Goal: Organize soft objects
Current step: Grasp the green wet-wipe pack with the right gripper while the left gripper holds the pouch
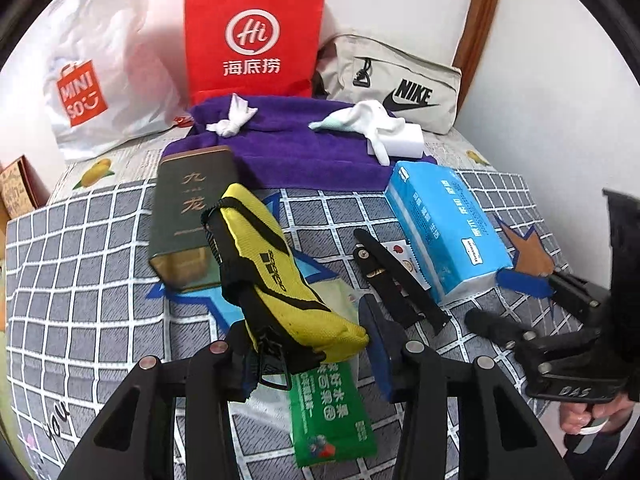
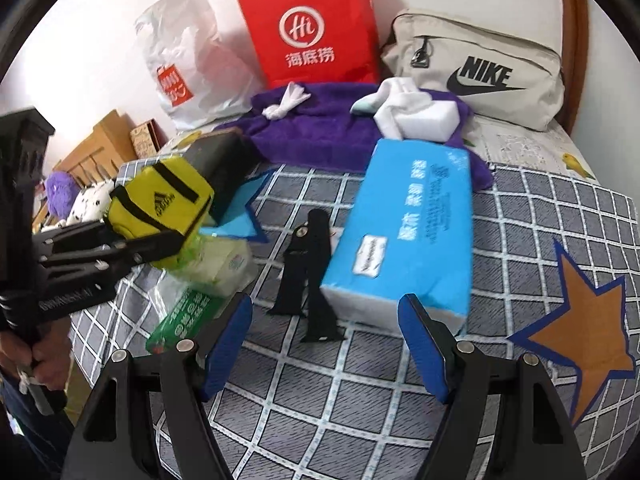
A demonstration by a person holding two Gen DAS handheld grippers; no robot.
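Note:
My left gripper [image 1: 308,336] is shut on a yellow and black pouch [image 1: 272,264] and holds it tilted above the checked bedspread [image 1: 80,264]. In the right wrist view the same pouch [image 2: 160,204] hangs at the left. My right gripper [image 2: 324,312] stands open over the bed with nothing between its blue pads [image 2: 228,340]. Just beyond them lie a blue tissue pack [image 2: 408,232] and a black watch strap [image 2: 308,268]. A purple towel [image 1: 304,152] lies farther back, with a knotted white sock [image 1: 234,120] and loose white socks [image 1: 360,120] on it.
A green wipes pack [image 1: 328,412] lies under the pouch, with a dark green box [image 1: 188,208] beside it. Against the wall stand a white shopping bag [image 1: 92,80], a red paper bag [image 1: 252,36] and a beige Nike bag [image 1: 400,84]. A white block [image 1: 404,140] sits on the towel.

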